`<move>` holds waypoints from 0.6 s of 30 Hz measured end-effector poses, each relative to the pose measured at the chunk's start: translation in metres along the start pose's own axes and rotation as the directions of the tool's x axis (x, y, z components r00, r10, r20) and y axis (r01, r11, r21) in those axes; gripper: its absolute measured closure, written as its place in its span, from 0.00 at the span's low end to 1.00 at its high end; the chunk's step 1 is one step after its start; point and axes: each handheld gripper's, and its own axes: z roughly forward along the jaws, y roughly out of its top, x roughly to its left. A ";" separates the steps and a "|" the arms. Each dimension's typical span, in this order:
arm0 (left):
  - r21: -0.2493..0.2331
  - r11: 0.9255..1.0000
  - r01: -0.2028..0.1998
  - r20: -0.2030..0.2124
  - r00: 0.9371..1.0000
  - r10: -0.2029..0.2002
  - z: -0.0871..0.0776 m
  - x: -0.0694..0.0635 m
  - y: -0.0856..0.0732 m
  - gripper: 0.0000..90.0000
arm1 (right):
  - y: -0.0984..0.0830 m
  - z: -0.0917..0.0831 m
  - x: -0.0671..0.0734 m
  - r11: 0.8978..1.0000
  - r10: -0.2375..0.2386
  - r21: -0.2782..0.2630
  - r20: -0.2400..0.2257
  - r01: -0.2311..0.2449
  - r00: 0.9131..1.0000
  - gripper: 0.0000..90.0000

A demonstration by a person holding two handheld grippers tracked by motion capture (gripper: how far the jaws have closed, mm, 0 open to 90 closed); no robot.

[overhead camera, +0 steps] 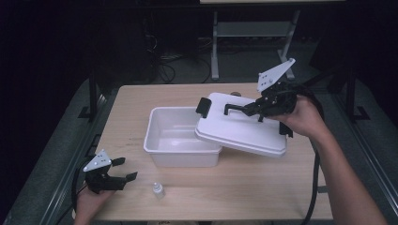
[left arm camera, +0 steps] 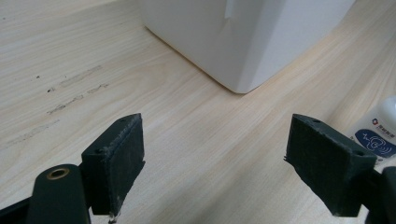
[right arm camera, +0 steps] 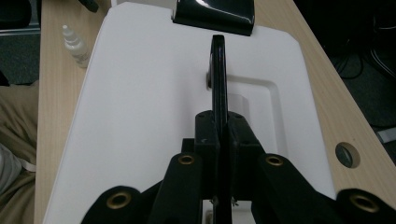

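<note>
A white plastic box (overhead camera: 162, 140) stands open in the middle of the table. Its white lid (overhead camera: 244, 129) hangs tilted over the box's right rim, carried by its black handle (overhead camera: 232, 108). My right gripper (overhead camera: 248, 108) is shut on that handle (right arm camera: 219, 70), with the lid (right arm camera: 140, 116) spread below the jaws and a black latch (right arm camera: 214, 14) at its far edge. My left gripper (overhead camera: 127, 169) rests open at the front left of the table with nothing between its pads (left arm camera: 119, 163). The box corner (left arm camera: 243, 46) lies just ahead of it.
A small white dropper bottle (overhead camera: 158, 189) stands near the front edge, right of the left gripper; its labelled side (left arm camera: 378, 135) shows by the right pad. A round cable hole (right arm camera: 348, 155) sits in the tabletop (overhead camera: 141, 93). Metal table legs stand beyond.
</note>
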 end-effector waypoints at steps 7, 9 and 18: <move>0.000 1.000 -0.008 0.004 1.000 0.008 0.001 -0.001 0.001 0.21 | -0.013 -0.010 0.001 1.000 0.020 -0.001 0.019 -0.020 1.000 0.94; 0.000 1.000 -0.009 0.003 1.000 0.009 0.001 -0.001 0.001 0.21 | -0.017 -0.012 0.000 1.000 0.027 -0.001 0.024 -0.027 0.999 0.93; 0.004 1.000 -0.007 0.001 1.000 0.007 0.001 -0.001 0.001 0.21 | -0.036 -0.018 0.001 0.999 0.050 0.005 0.031 -0.050 0.998 0.93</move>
